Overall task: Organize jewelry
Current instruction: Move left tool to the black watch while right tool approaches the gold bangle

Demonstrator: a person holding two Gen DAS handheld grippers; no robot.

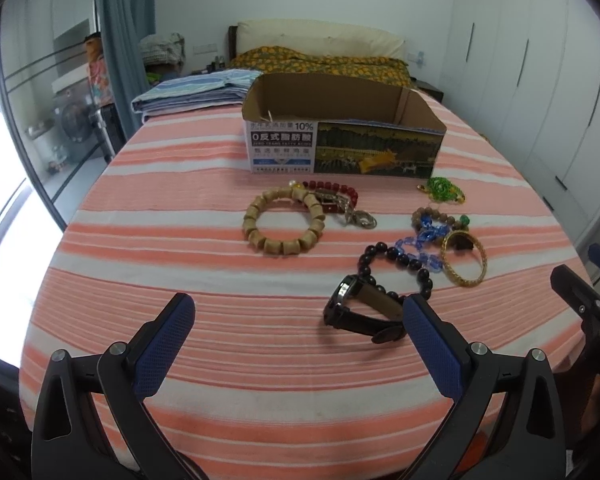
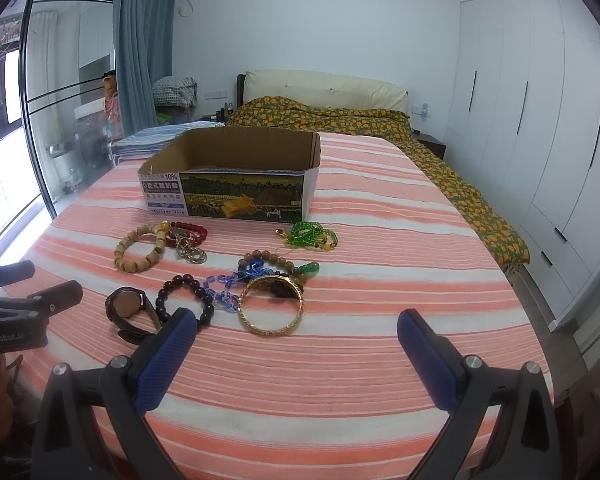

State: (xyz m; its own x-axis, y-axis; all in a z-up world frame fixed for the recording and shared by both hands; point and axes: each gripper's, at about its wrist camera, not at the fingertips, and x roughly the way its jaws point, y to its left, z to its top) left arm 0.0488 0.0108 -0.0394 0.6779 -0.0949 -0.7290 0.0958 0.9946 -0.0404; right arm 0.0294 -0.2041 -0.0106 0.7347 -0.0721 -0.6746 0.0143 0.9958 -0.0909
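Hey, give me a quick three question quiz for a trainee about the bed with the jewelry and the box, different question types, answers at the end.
1. True or false: the cardboard box already holds the gold bangle.
2. Multiple choice: which piece lies closest to the left gripper? A) green bead necklace B) wristwatch C) tan wooden bead bracelet
3. Fill in: both the left gripper and the right gripper have their fingers ____.

Key: 1. False, the bangle lies on the striped bedspread outside the box. 2. B. 3. open, holding nothing.
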